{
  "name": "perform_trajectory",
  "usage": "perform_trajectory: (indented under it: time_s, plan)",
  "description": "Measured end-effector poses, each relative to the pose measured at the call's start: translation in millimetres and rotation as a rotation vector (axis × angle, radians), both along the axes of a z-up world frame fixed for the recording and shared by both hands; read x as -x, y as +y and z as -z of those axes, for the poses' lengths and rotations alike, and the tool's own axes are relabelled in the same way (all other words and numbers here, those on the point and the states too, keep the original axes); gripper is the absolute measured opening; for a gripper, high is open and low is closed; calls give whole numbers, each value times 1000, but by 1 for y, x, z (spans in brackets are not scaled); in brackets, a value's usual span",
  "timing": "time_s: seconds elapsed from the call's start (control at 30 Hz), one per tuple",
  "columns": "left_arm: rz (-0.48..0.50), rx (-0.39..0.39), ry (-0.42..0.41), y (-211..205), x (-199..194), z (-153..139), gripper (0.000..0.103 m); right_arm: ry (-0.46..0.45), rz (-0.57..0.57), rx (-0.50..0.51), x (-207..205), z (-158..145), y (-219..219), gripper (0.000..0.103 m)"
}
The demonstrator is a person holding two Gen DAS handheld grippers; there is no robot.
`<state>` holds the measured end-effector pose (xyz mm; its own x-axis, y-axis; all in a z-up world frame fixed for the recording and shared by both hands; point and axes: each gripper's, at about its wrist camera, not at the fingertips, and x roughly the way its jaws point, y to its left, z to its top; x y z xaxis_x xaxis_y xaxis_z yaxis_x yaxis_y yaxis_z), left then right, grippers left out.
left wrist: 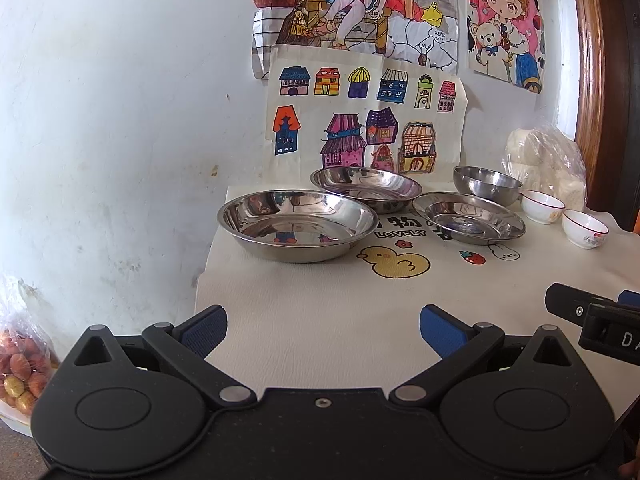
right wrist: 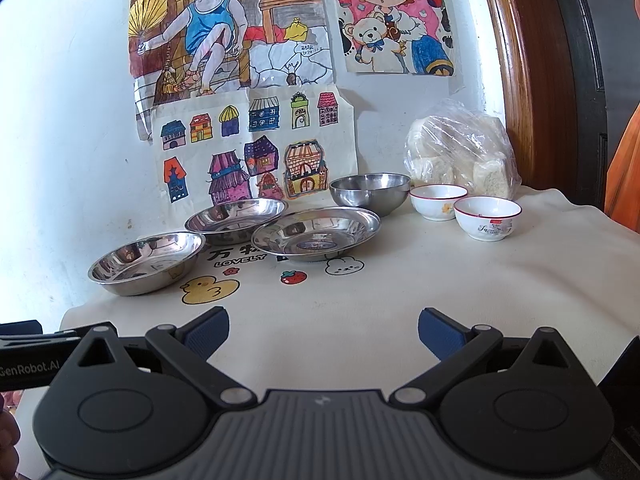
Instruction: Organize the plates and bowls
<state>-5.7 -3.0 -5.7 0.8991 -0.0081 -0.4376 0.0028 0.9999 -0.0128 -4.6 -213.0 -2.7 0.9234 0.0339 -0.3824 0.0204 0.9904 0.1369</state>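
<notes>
Stacking, first step: nothing lifted yet — judged to be the opening of the task, with every dish lying single on the worktop (right wrist: 400, 300).
Left claw (left wrist: 323, 334): jaws spread wide, empty, hovering over the bare near part of the cloth.
Right claw (right wrist: 323, 334): likewise spread wide and empty, held just beside the left one.
Steel plates: three, shallow. Near-left plate (left wrist: 297, 222) at the left edge of the cloth; rear plate (left wrist: 366, 188) behind it, rims close or touching — cannot tell which; flat-rimmed plate (left wrist: 469, 218) to the right of both.
Steel bowl (right wrist: 370, 192): deeper, upright, behind the flat-rimmed plate, near the wall.
China bowls: two, white with a red rim line; rear china bowl (right wrist: 438, 200) and front china bowl (right wrist: 487, 216) side by side at the right.
Suggested handling: pinch a plate by its rim from the open near side, lift it level and lower it into a like plate so the two nest; the polished metal will likely slip, so a firm bite on the rim is wanted. Left claw suits the plates, right claw the china bowls.
Hazard: the near-left plate sits close to the cloth's edge; a push could send it off.
Bag of white buns (right wrist: 460, 152): behind the china bowls, close enough to crowd a reach from the rear.
Drawings (right wrist: 256, 148): paper sheets on the wall just behind the rear plate and steel bowl.
Netted bag of fruit (left wrist: 20, 368): low at far left, clear of the work.
Printed cloth (left wrist: 400, 264): duck and strawberry figures; lies smooth.
</notes>
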Motion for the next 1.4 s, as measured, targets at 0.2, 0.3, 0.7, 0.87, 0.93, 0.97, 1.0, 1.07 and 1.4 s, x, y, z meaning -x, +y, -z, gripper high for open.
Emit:
perform_trajectory:
  time_s: [0.2, 0.3, 0.7, 0.87, 0.93, 0.97, 1.0, 1.07, 1.4]
  plan:
    - [0, 1, 1, 0, 0, 0, 102, 1, -1, 0, 1, 1, 1, 103]
    - [-1, 0, 1, 0, 0, 0, 102, 1, -1, 0, 1, 0, 1, 103]
    - [12, 10, 3, 2, 1, 0, 102, 0, -1, 0, 1, 0, 1, 103]
    - [13, 10, 5, 1, 2, 0, 102, 0, 1, -4, 2, 0, 2, 103]
    - [14, 9, 7, 0, 2, -1, 102, -1, 0, -5, 2, 0, 2, 103]
    - [16, 10, 7, 0, 3, 0, 102, -1, 1, -6, 2, 0, 2, 103]
    - [14, 9, 6, 0, 2, -1, 102, 0, 1, -7, 2, 0, 2, 103]
    - [15, 7, 6, -1, 3, 0, 102, 0, 1, -8, 2, 0, 1, 103]
    - [22, 11, 0, -1, 3, -2, 102, 4, 2, -11, 1, 1, -1, 103]
